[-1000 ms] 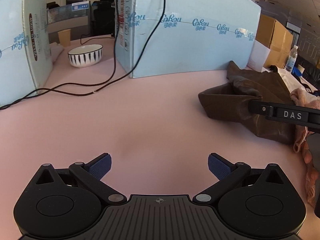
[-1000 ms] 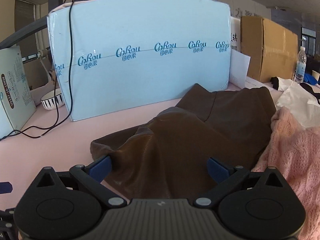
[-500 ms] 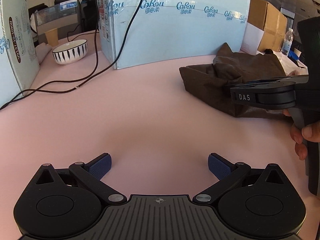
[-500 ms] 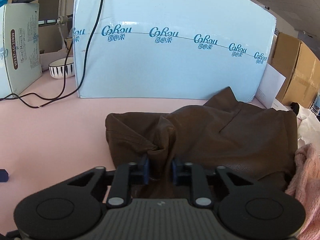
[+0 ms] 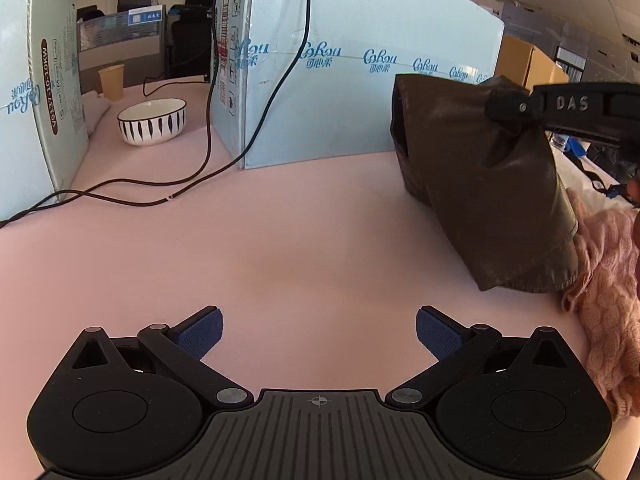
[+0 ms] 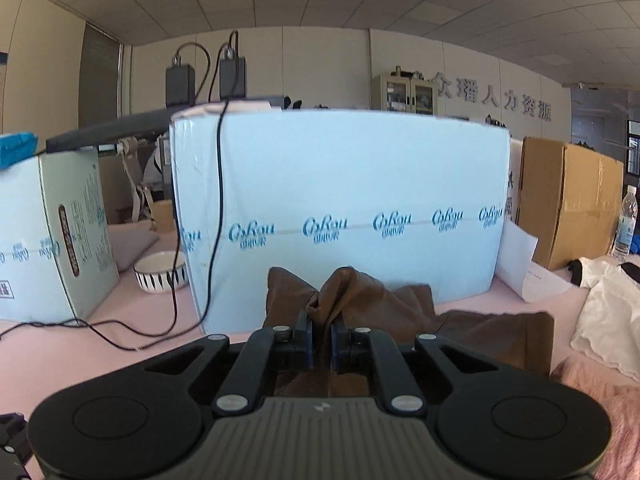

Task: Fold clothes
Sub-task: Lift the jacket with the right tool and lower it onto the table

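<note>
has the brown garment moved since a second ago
Yes. The brown garment has gone up: it lay flat on the pink table, and now, pinched in the right gripper, its top reaches the lettering on the blue box.

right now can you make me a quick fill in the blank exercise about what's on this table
1. The right gripper is shut on the ____ garment.
2. The left gripper is ____, with nothing between its pads.
3. The striped bowl sits between two light ____ boxes.
4. A ____ knitted sweater lies beside the lifted garment.

Missing words: brown; open; blue; pink
</note>
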`<state>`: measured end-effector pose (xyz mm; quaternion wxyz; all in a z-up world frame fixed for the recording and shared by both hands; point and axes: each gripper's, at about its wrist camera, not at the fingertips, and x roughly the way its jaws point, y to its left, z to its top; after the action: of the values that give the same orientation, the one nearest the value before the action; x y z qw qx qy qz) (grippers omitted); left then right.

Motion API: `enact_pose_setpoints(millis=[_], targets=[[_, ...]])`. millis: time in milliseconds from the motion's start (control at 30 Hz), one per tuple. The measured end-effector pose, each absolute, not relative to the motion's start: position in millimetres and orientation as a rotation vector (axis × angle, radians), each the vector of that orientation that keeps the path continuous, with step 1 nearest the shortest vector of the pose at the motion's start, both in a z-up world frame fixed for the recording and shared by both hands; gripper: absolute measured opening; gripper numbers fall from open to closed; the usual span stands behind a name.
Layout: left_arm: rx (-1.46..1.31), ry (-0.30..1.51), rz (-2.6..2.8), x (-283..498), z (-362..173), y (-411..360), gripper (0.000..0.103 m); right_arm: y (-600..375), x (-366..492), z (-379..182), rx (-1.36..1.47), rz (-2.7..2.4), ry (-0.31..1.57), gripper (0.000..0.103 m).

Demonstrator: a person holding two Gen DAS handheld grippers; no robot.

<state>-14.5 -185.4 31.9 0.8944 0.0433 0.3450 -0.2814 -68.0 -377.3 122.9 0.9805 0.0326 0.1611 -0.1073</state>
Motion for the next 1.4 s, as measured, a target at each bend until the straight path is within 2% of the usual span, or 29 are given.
enact_pose_setpoints(millis=[167,333,533,667,767,833,933,967,1000,1033,1067,1100,1200,1333,1400], targets=[[0.046,0.682,-0.576,-22,49,-159,0.103,-344,-91,161,0.067,-0.102,0.228,0.009],[-0.025,0.672,-0.585,-41,70,-100,0.103,-287,-95,172,0.054,0.05,0.268,0.009],[0.091,0.631,-0.512,-80,68,-37,0.103,-209,-76,140,0.103,0.274,0.433,0.01],[0.131,0.63,-0.414,-101,56,-3,0.103,-144,-73,115,0.033,0.393,0.461,0.01],[0.13,0.653,-0.416,-120,48,26,0.103,-104,-76,100,0.027,0.549,0.576,0.012],[0.14,0.665,-0.371,-127,43,41,0.103,-84,-74,90,0.033,0.656,0.662,0.017],[0.137,0.684,-0.294,-131,39,65,0.103,-79,-81,83,0.069,0.723,0.682,0.028],[0.125,0.69,-0.284,-131,39,70,0.103,-86,-86,88,0.083,0.723,0.648,0.04],[0.092,0.701,-0.286,-131,41,78,0.103,-98,-92,95,0.091,0.704,0.606,0.058],[0.056,0.714,-0.289,-131,42,86,0.103,-111,-98,103,0.098,0.684,0.563,0.068],[0.034,0.719,-0.293,-131,44,91,0.103,-124,-104,110,0.105,0.663,0.521,0.084],[0.004,0.724,-0.294,-132,48,96,0.103,-139,-106,117,0.102,0.623,0.497,0.092],[-0.024,0.713,-0.321,-141,63,101,0.103,-187,-114,137,0.09,0.5,0.428,0.096],[-0.011,0.705,-0.562,-152,73,86,0.103,-240,-83,126,0.187,0.317,0.547,0.096],[0.036,0.687,-0.605,-150,73,66,0.103,-266,-61,104,0.278,0.237,0.667,0.096]])
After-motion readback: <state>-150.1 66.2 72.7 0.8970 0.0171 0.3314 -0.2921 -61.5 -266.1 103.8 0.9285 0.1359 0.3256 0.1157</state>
